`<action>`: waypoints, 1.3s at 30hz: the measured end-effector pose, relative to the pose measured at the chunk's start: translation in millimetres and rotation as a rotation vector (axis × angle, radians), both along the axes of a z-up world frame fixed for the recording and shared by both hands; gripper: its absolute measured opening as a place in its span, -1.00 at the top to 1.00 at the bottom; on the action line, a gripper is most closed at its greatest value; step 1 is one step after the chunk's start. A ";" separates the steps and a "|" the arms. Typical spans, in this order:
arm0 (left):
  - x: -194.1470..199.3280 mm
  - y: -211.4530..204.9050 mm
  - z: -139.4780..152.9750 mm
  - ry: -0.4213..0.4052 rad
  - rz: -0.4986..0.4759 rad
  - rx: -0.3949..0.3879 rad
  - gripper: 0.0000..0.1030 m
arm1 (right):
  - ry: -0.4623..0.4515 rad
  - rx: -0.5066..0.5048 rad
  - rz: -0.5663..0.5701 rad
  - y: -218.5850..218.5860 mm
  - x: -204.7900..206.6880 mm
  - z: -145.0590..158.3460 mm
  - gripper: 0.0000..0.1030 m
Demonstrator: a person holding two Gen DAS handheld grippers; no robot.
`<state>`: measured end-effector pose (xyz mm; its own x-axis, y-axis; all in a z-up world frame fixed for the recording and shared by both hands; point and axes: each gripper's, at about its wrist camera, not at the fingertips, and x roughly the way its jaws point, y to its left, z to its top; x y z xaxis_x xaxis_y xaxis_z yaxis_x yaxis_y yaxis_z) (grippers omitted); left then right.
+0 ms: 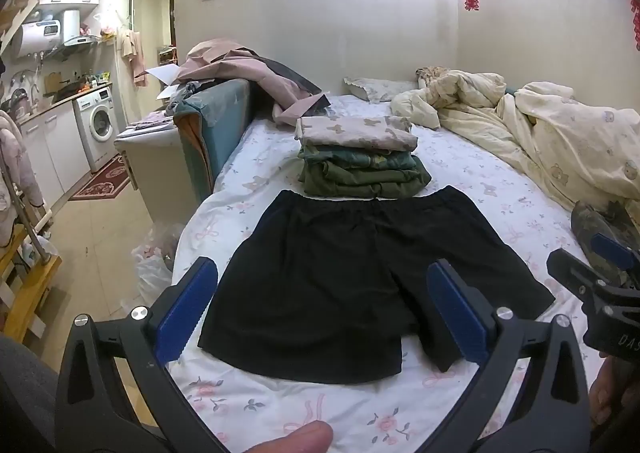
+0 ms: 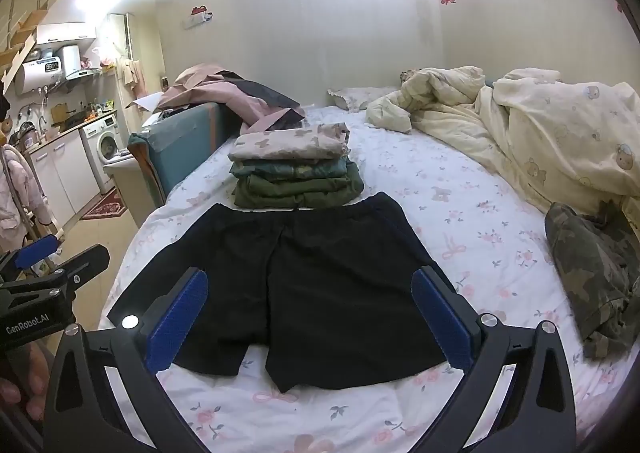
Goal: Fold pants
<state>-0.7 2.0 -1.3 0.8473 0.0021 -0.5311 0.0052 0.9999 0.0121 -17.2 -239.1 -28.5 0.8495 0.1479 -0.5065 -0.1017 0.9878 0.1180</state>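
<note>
Black shorts (image 1: 352, 277) lie spread flat on the flowered bed sheet (image 1: 280, 405), waistband away from me, leg hems toward me. They also show in the right wrist view (image 2: 320, 285). My left gripper (image 1: 320, 305) is open and empty, held above the near hem of the shorts. My right gripper (image 2: 310, 313) is open and empty, above the near hem too. The right gripper shows at the right edge of the left wrist view (image 1: 600, 285); the left gripper shows at the left edge of the right wrist view (image 2: 40, 285).
A stack of folded clothes (image 1: 360, 157) sits just beyond the waistband. A camouflage garment (image 2: 596, 277) lies at the right. A crumpled cream quilt (image 2: 540, 133) fills the far right. The bed's left edge drops to the floor, with a plastic bag (image 1: 156, 261) below.
</note>
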 end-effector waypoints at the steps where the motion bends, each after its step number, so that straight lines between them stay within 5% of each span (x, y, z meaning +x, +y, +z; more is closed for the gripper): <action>1: 0.0 -0.1 -0.2 0.000 -0.001 0.000 -1.00 | 0.001 0.001 0.000 -0.1 1.3 -1.1 -1.00; 39: 0.7 -4.5 1.9 0.012 0.014 -0.003 -1.00 | 0.012 0.013 -0.017 -7.8 0.7 0.2 -1.00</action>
<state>0.0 -2.5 0.6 0.8408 0.0120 -0.5412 -0.0082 0.9999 0.0094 -16.5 -246.9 -28.3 0.8459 0.1397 -0.5146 -0.0830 0.9878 0.1318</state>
